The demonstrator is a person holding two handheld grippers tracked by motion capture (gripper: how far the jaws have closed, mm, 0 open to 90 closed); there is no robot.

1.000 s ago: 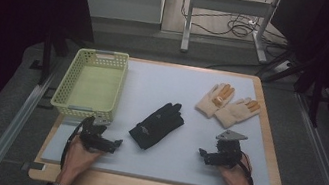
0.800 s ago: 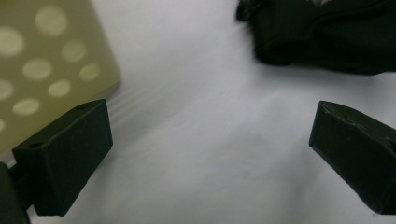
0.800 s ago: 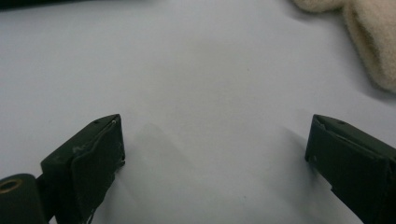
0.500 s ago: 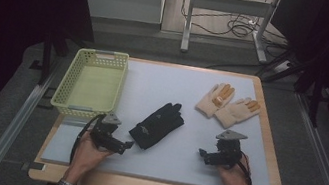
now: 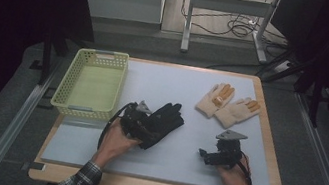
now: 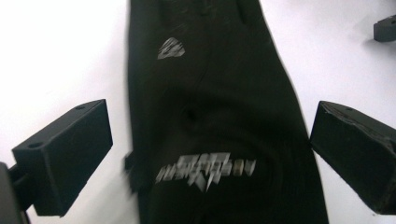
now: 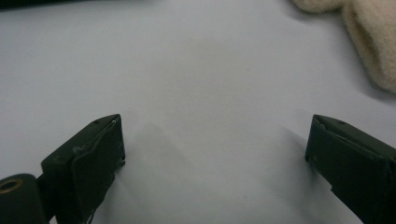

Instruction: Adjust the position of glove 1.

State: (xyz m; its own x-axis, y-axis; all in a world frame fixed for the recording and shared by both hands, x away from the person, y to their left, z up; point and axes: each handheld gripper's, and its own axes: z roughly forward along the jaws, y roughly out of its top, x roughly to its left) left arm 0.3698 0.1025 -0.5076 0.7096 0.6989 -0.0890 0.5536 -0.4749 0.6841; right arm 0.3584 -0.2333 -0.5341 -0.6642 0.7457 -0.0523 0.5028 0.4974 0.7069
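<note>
L tongs at the black fabric glove, nothing lifted yet.

L to R: pale green perforated plastic basket (image 5: 90,82) sits empty at counter's left edge; left tongs (image 5: 140,121) spread wide, straddling black fabric glove (image 6: 219,121) lying flat mid-counter w/ jaws not closed on it; right tongs (image 5: 215,157) wide apart over bare mat, holding nothing; cream knit glove pair w/ orange fingertips (image 5: 227,104) untouched at far right. Judging: early stage, grasp pending.

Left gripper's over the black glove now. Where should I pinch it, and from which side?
Pinch the black glove at the cuff end, near its printed logo, coming from above. It lies flat, and the left gripper, jaws open, already straddles that narrower part.
</note>
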